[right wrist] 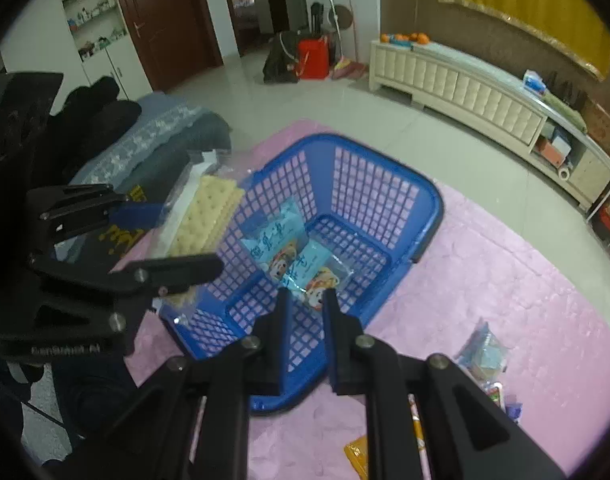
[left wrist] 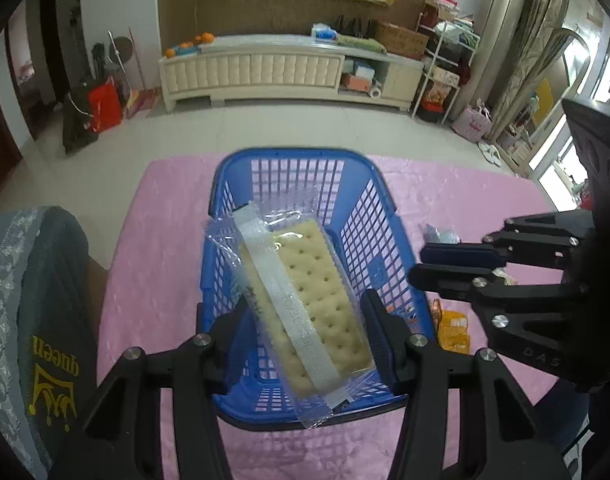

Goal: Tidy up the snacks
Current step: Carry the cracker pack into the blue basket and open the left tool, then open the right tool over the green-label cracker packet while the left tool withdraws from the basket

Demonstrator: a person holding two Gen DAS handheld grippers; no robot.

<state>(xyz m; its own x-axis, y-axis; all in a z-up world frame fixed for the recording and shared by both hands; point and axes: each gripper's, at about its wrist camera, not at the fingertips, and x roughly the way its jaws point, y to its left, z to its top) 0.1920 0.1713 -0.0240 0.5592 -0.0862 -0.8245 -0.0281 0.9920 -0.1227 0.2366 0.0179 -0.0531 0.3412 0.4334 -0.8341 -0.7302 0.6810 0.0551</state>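
A pack of pale crackers [left wrist: 309, 300] in a clear wrapper hangs over the blue mesh basket [left wrist: 361, 184], and my left gripper [left wrist: 305, 300] is shut on its sides. From the right wrist view the same cracker pack [right wrist: 205, 216] sits in the left gripper [right wrist: 191, 236] above the basket's left rim [right wrist: 437, 208]. Light blue snack packets [right wrist: 289, 256] lie on the basket floor. My right gripper [right wrist: 307, 294] is shut with nothing between its fingers and hovers over the basket's near rim. The right gripper [left wrist: 419, 266] also shows to the right of the basket.
The basket stands on a pink cloth [left wrist: 165, 240]. Loose snacks lie on it to the right: an orange packet [left wrist: 455, 330] and a clear blue pack [right wrist: 483, 354]. A grey-blue cushion [left wrist: 37, 320] with yellow print borders the cloth on the left. Tiled floor lies beyond.
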